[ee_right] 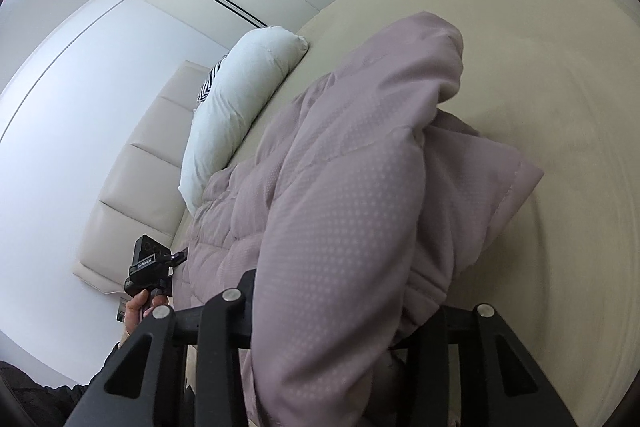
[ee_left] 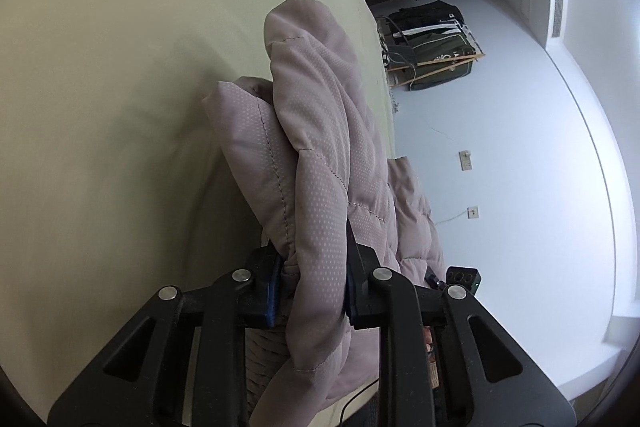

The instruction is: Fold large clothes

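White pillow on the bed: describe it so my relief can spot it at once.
On the wide beige bed, look along the padded cream headboard. The plump white pillow lies there, beside the mauve quilted garment; it alone is plain white and unquilted.

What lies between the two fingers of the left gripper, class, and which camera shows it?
A bunched fold of the mauve quilted garment fills the gap between the fingers of the left gripper, which pinch it from both sides. The left wrist view shows this.

A pale mauve quilted jacket (ee_left: 320,155) with a fine dotted weave and stitched seams lies bunched in thick puffy folds on the bed (ee_left: 100,87). One gathered fold rises upright; the rest of the jacket (ee_right: 340,195) slumps beside a white pillow (ee_right: 240,99).
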`<state>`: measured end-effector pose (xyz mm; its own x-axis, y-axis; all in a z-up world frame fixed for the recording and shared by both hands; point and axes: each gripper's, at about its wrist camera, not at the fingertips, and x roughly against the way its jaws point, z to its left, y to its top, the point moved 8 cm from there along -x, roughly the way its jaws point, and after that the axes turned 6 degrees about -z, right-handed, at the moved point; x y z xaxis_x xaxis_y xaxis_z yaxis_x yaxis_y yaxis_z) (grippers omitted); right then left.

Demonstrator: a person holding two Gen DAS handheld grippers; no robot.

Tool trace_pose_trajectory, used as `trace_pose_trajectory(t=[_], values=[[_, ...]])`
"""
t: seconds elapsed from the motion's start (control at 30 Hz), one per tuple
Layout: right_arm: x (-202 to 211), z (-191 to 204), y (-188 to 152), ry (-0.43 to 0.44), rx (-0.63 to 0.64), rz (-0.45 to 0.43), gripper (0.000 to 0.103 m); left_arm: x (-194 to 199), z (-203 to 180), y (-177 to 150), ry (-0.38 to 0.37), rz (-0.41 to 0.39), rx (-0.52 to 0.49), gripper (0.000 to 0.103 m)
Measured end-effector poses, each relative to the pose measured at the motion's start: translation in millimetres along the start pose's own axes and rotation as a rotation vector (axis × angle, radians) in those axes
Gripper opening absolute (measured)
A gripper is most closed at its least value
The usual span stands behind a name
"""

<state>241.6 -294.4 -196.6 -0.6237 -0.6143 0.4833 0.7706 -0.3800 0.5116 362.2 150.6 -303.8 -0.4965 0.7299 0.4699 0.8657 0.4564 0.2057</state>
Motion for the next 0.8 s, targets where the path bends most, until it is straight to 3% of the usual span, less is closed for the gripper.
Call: trace_pose_trajectory(t=[0.27,0.43,0.6,0.8], values=[[45,21,-62,0.032,-0.025,-0.013,0.044,55,5,-51,-0.001,-0.004,-0.022,0.021],[38,-22,-94,-0.047,-0.118,0.007,0.045,40,51,-54,0.088,0.017,0.032,0.022],[23,-61,-106,-0.059,-0.209,-0.032,0.057,22,76,-54,0.068,0.009,0.092,0.028],[20,-78,-115,-0.014,-0.216,-0.063,0.059,20,98,-69,0.063,0.01,0.09,0.037]])
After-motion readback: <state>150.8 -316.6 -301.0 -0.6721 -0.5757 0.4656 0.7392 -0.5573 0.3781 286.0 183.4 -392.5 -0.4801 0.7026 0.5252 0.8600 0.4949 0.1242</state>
